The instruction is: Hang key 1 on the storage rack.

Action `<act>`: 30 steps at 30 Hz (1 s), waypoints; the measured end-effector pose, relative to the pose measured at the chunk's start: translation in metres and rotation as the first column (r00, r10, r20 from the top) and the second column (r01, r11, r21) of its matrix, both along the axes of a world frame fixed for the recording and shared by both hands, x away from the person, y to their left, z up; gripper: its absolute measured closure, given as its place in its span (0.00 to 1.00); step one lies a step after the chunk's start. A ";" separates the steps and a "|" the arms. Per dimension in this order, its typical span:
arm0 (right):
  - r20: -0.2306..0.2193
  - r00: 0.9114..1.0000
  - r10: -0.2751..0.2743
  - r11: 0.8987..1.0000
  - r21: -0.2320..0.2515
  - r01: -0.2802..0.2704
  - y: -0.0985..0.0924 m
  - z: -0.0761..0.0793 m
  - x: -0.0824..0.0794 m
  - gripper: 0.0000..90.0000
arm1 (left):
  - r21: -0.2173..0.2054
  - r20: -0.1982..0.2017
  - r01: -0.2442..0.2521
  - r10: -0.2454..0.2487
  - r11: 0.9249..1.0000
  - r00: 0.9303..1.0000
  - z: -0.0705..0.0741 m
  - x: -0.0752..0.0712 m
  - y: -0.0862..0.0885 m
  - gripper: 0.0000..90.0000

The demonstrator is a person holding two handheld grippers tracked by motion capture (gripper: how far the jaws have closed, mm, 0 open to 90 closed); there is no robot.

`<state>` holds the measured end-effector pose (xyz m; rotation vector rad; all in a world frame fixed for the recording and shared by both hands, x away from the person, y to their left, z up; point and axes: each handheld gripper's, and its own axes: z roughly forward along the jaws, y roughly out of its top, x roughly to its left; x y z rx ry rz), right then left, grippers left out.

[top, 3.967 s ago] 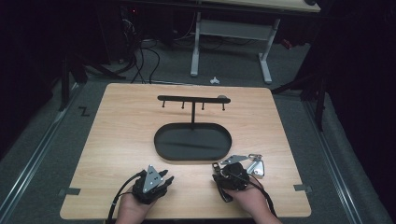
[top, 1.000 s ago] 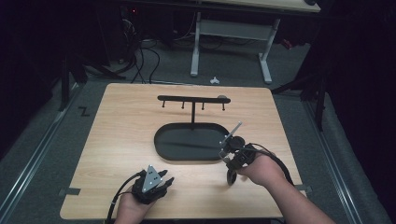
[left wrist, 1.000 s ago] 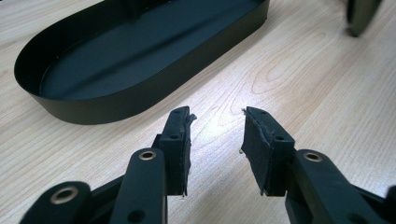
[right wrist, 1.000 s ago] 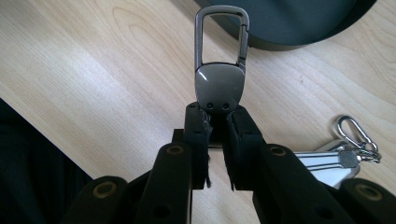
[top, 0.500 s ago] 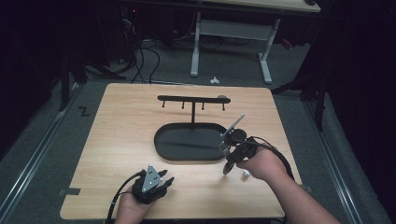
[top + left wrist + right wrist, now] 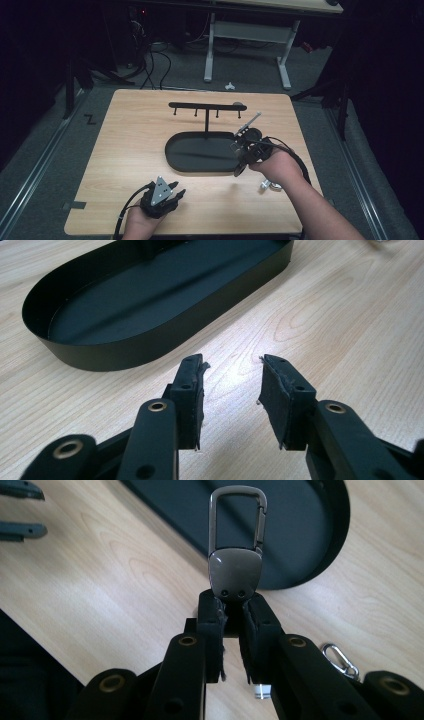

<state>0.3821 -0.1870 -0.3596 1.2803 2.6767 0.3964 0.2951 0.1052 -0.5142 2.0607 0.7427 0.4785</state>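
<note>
The right claw (image 6: 243, 150) is clenched on a dark metal carabiner clip (image 6: 235, 555), gripping it by its solid lower tab so the snap hook loop sticks straight out beyond the pads. In the right gripper view the clip's long axis runs in line with the jaws, loop end pointing away toward the oval black tray (image 6: 310, 540). From the high view, this claw hangs over the tray's (image 6: 175, 150) right end, just in front of the black hook rack (image 6: 206, 106) that rises from the tray. A second small silver clip (image 6: 268, 187) lies on the wooden desk (image 6: 125, 140) near the tray's right end, beside the person's right wrist. The left claw (image 6: 231, 385) sits released, pads apart over bare wood, just off the tray's (image 6: 150, 345) near rim.
</note>
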 end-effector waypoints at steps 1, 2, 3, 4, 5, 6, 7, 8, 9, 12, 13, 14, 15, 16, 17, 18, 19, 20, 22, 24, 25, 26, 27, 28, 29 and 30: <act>0.005 1.000 -0.003 1.000 0.001 0.003 0.001 0.001 0.002 0.90 | -0.002 0.004 -0.004 0.004 1.000 1.000 0.000 0.000 0.000 0.68; 0.011 1.000 0.003 1.000 0.000 -0.003 0.001 0.003 0.004 0.90 | -0.003 0.003 -0.004 0.004 1.000 1.000 0.000 0.000 0.000 0.68; 0.009 1.000 -0.007 1.000 0.008 0.007 0.001 0.004 0.005 0.90 | -0.004 0.001 -0.004 0.004 1.000 1.000 0.000 0.000 0.001 0.68; 0.018 1.000 -0.001 1.000 0.009 0.000 0.001 0.005 0.007 0.90 | -0.004 0.000 -0.004 0.004 1.000 1.000 0.000 0.000 0.001 0.68; 0.017 1.000 -0.018 1.000 0.013 0.018 0.002 0.007 0.008 0.90 | -0.004 0.000 -0.004 0.004 1.000 1.000 0.000 0.000 0.001 0.68; 0.022 1.000 -0.015 1.000 0.016 0.015 0.003 0.009 0.010 0.90 | -0.007 0.003 -0.005 0.005 1.000 1.000 0.000 0.000 0.001 0.68; 0.034 0.999 -0.011 1.000 0.014 0.011 0.003 0.010 0.012 0.90 | -0.006 0.002 -0.005 0.005 1.000 1.000 0.000 0.000 0.001 0.68; 0.034 0.999 -0.018 1.000 0.019 0.018 0.004 0.011 0.013 0.90 | -0.007 0.002 -0.006 0.006 1.000 1.000 0.000 0.000 0.001 0.68; 0.036 0.999 -0.028 0.999 0.018 0.028 0.005 0.013 0.015 0.90 | -0.007 0.001 -0.007 0.007 1.000 1.000 0.000 0.000 0.001 0.68; 0.051 0.998 -0.028 0.999 0.025 0.027 0.007 0.016 0.022 0.90 | -0.005 0.000 -0.005 0.005 1.000 1.000 0.000 0.000 0.001 0.68; 0.060 0.998 -0.028 0.999 0.027 0.027 0.008 0.017 0.024 0.90 | -0.005 0.000 -0.004 0.004 1.000 1.000 0.000 0.000 0.001 0.68; 0.063 0.998 -0.032 0.999 0.031 0.030 0.009 0.018 0.026 0.90 | -0.006 -0.001 -0.004 0.004 1.000 1.000 0.000 0.000 0.001 0.68; 0.067 0.997 -0.038 0.999 0.034 0.036 0.010 0.019 0.029 0.90 | -0.007 -0.001 -0.004 0.004 1.000 1.000 0.000 0.000 0.001 0.68; 0.072 0.997 -0.038 0.999 0.037 0.035 0.011 0.020 0.031 0.90 | -0.008 0.000 -0.006 0.006 1.000 1.000 -0.001 0.000 0.001 0.68; 0.076 0.996 -0.045 0.998 0.045 0.042 0.012 0.021 0.034 0.90 | -0.005 -0.001 -0.005 0.005 1.000 1.000 0.000 0.001 0.002 0.68; 0.080 0.996 -0.049 0.998 0.054 0.045 0.013 0.022 0.036 0.90 | -0.002 -0.004 -0.004 0.003 1.000 1.000 0.000 0.001 0.002 0.68; 0.083 0.995 -0.057 0.997 0.060 0.053 0.014 0.022 0.038 0.90 | -0.005 -0.002 -0.007 0.007 1.000 1.000 -0.001 0.001 0.002 0.68; 0.085 0.994 -0.064 0.996 0.060 0.059 0.016 0.022 0.041 0.90 | -0.008 -0.001 -0.008 0.008 1.000 1.000 -0.001 0.001 0.003 0.68; 0.091 0.993 -0.075 0.996 0.053 0.071 0.019 0.022 0.046 0.90 | -0.010 -0.002 -0.008 0.008 1.000 1.000 0.000 0.001 0.003 0.68; 0.103 0.992 -0.072 0.997 0.049 0.067 0.020 0.021 0.053 0.90 | -0.011 -0.004 -0.007 0.007 1.000 1.000 0.000 0.001 0.004 0.68; 0.107 0.992 -0.074 0.996 0.051 0.069 0.022 0.021 0.056 0.90 | -0.011 -0.005 -0.005 0.005 1.000 1.000 0.000 0.001 0.004 0.68; 0.110 0.991 -0.078 0.996 0.052 0.073 0.023 0.021 0.059 0.90 | -0.010 -0.007 -0.004 0.003 1.000 1.000 0.000 0.001 0.004 0.68; 0.111 0.990 -0.083 0.996 0.052 0.077 0.026 0.021 0.062 0.90 | -0.009 -0.006 -0.003 0.003 1.000 1.000 0.000 0.001 0.004 0.68; 0.112 0.990 -0.081 0.996 0.052 0.076 0.028 0.020 0.064 0.90 | -0.009 -0.007 -0.003 0.003 1.000 1.000 0.000 0.001 0.004 0.68; 0.113 0.990 -0.082 0.996 0.053 0.077 0.031 0.019 0.067 0.90 | -0.008 -0.010 -0.002 0.002 1.000 1.000 0.000 0.002 0.004 0.68; 0.116 0.990 -0.082 0.996 0.053 0.076 0.033 0.019 0.069 0.90 | -0.013 -0.009 -0.004 0.004 1.000 1.000 0.000 0.002 0.004 0.68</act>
